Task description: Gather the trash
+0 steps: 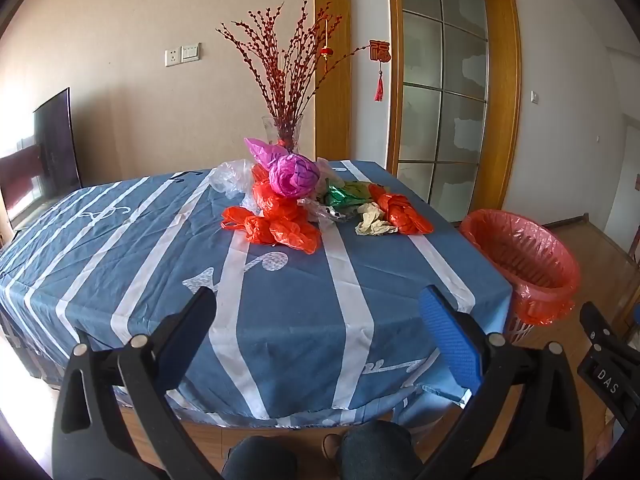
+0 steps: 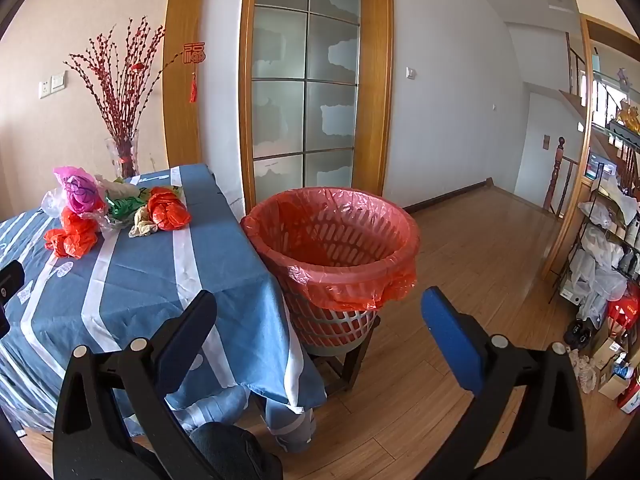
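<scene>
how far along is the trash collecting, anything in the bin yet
Nothing looks done: the red-lined plastic basket bin shows only its liner, as far as its inside is visible. Nothing is in hand; the left gripper and right gripper are both open and empty. All the crumpled plastic bags are left in a pile on the blue striped tablecloth.

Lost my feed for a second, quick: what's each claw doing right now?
Left claw: open, holding nothing, above the table's near edge.
Right claw: open, holding nothing, facing the lined trash basket.
</scene>
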